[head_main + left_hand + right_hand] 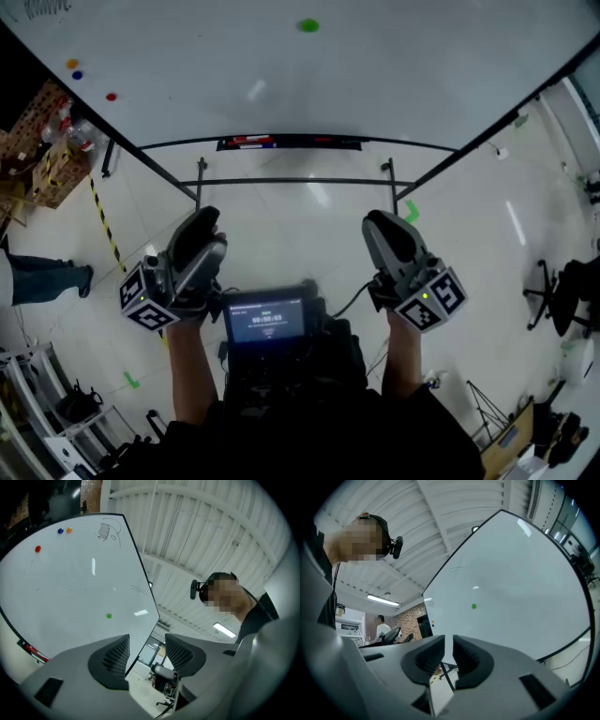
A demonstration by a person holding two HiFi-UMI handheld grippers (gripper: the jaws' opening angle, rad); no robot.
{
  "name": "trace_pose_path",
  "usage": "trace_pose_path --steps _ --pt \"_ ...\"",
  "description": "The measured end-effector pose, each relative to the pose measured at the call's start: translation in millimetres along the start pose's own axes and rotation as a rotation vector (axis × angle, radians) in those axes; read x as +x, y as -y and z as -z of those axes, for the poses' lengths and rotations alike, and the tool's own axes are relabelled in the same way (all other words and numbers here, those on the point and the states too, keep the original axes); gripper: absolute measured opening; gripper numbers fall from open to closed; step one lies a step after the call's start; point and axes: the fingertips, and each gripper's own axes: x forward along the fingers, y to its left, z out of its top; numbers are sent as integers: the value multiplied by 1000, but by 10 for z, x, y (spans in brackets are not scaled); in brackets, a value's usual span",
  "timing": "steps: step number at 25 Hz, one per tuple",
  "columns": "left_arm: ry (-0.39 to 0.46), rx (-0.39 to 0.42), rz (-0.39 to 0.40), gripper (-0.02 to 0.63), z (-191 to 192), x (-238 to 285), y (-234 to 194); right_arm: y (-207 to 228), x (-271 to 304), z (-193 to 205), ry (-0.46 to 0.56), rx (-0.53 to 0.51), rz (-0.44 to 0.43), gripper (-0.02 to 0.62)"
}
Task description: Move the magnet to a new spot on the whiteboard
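A small green magnet [308,25] sticks on the whiteboard [375,75] near the top of the head view; it also shows in the left gripper view [109,616] and the right gripper view [474,605]. Orange [72,64], blue [77,74] and red [112,96] magnets sit at the board's left side. My left gripper [206,220] is held low near my body, well short of the board, its jaws wide apart and empty [145,641]. My right gripper [380,225] hangs level with it, with a narrow gap between its jaws and nothing in them [448,644].
A marker tray [281,142] runs along the board's lower edge above the stand's dark crossbar [291,181]. Yellow-black tape [105,225] crosses the floor at left, near a person's legs [42,277]. An office chair [562,295] stands at right. A screen device [267,319] sits between my arms.
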Motion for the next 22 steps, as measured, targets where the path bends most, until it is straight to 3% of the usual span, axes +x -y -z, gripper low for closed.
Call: trace_pose_path --steps 5,12,22 --pt "-17 1 50 225 -17 190 -45 150 89 11 -2 17 -13 77" --pt "-60 48 9 225 -190 275 -524 227 498 -36 -21 -48 24 77" --pt "-122 68 33 225 -731 281 -1381 441 1344 -256 6 -150 206 77"
